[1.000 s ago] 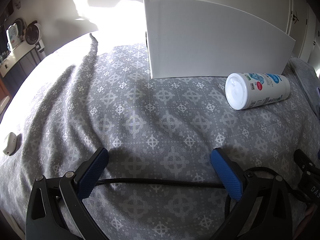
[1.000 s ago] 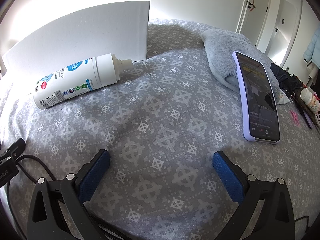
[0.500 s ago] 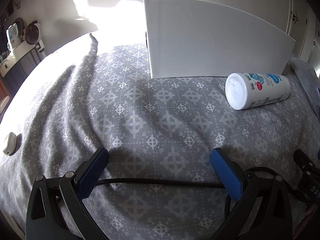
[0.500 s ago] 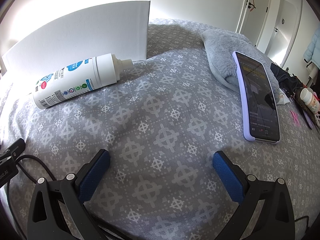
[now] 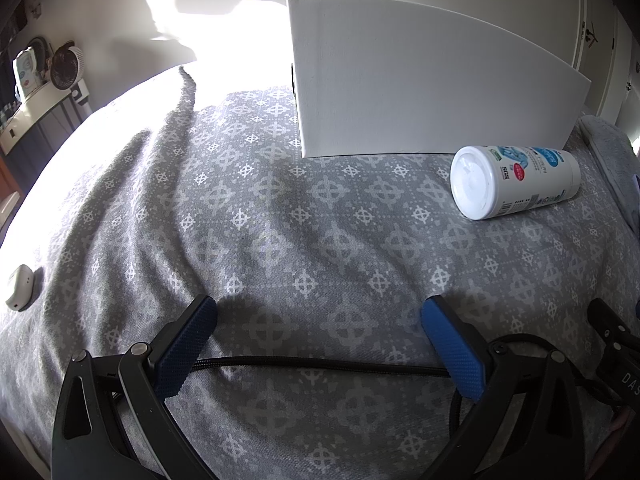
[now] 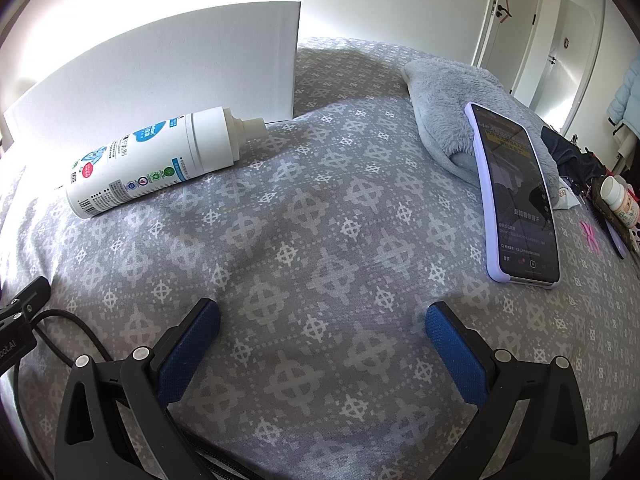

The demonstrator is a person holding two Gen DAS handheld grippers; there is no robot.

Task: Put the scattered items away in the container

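Both grippers rest low over a bed covered with a grey patterned bedspread (image 6: pixel 320 216). The left gripper (image 5: pixel 320 316) has its two blue pads spread wide apart and holds nothing; a black cable (image 5: pixel 320 364) lies on the cloth across the gap between them. The right gripper (image 6: pixel 322 318) is also spread wide, with only bare cloth between its pads. A white bottle (image 6: pixel 152 160) with blue and red label print lies on its side on the bedspread, its narrow neck pointing toward the right corner of a white box (image 6: pixel 160 68) that stands upright just behind it. In the left wrist view the bottle (image 5: pixel 514 182) shows its round flat base, and it sits just in front of the box (image 5: pixel 420 80), near its right end. To the right, a phone (image 6: pixel 516 196) in a pale lilac case lies with its lit screen up, its far end resting on a grey fluffy cloth (image 6: pixel 452 112). A small white device (image 5: pixel 19 287) lies at the left edge of the bed, well apart from the box
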